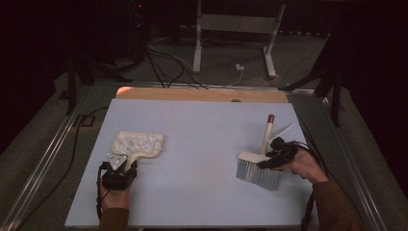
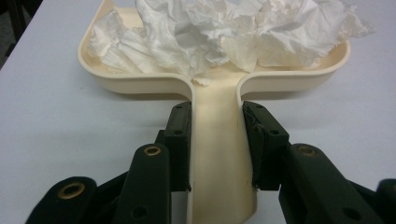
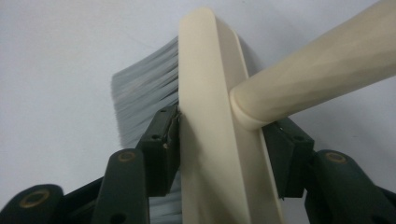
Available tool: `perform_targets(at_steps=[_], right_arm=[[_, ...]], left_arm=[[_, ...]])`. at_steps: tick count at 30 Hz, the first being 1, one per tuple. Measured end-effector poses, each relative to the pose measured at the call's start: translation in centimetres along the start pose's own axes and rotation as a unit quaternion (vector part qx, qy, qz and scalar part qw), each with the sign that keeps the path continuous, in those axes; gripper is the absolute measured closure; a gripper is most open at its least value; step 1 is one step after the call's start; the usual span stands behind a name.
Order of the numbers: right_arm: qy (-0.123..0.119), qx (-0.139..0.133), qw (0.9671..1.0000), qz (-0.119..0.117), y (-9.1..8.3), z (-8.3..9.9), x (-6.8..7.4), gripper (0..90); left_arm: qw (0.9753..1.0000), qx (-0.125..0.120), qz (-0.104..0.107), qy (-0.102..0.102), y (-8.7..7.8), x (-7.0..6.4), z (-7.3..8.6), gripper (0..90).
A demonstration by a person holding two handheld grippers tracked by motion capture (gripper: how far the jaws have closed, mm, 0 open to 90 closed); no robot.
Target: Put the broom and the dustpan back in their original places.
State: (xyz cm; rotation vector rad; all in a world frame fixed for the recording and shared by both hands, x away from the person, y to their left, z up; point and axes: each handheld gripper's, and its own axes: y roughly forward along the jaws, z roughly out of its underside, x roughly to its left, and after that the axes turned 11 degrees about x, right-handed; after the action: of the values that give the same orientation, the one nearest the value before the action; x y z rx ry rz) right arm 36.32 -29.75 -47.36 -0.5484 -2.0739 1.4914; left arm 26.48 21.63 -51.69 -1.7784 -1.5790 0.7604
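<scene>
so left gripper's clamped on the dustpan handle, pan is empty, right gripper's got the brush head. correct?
Not quite: the pan isn't empty. The left gripper view shows the dustpan holding crumpled white tissue paper. The rest stands: the left gripper is shut on the dustpan's handle, and the right gripper is shut on the head of the brush.

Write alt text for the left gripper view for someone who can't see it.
The left gripper has its two black jaws closed on the handle of a cream dustpan, seen close up. The pan holds crumpled white tissue paper and rests on a pale blue-grey table.
</scene>
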Motion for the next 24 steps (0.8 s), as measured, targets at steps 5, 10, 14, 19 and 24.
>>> perform_targets(at_steps=[5,10,14,19,24], right_arm=[[-0.011,0.007,0.9992,0.038,0.21,-0.1,0.07,45.5],[-0.019,0.01,0.9972,0.071,0.67,-0.18,-0.1,42.7],[-0.018,0.017,0.9949,0.098,0.93,-0.25,-0.18,45.0],[-0.021,0.012,0.992,0.124,0.88,-0.46,0.13,49.4],[-0.023,0.013,0.9914,0.128,0.84,-0.46,0.22,49.4]], left_arm=[[1.0,0.0,0.0,0.0,0.01,-0.03,0.0,66.4],[1.0,0.0,0.0,-0.001,0.0,-0.03,0.01,66.4],[1.0,0.001,0.0,-0.001,0.01,-0.02,0.01,66.4],[1.0,0.0,-0.001,-0.003,0.0,-0.01,0.02,66.4],[1.0,0.0,-0.001,-0.004,-0.02,0.01,0.02,66.4]])
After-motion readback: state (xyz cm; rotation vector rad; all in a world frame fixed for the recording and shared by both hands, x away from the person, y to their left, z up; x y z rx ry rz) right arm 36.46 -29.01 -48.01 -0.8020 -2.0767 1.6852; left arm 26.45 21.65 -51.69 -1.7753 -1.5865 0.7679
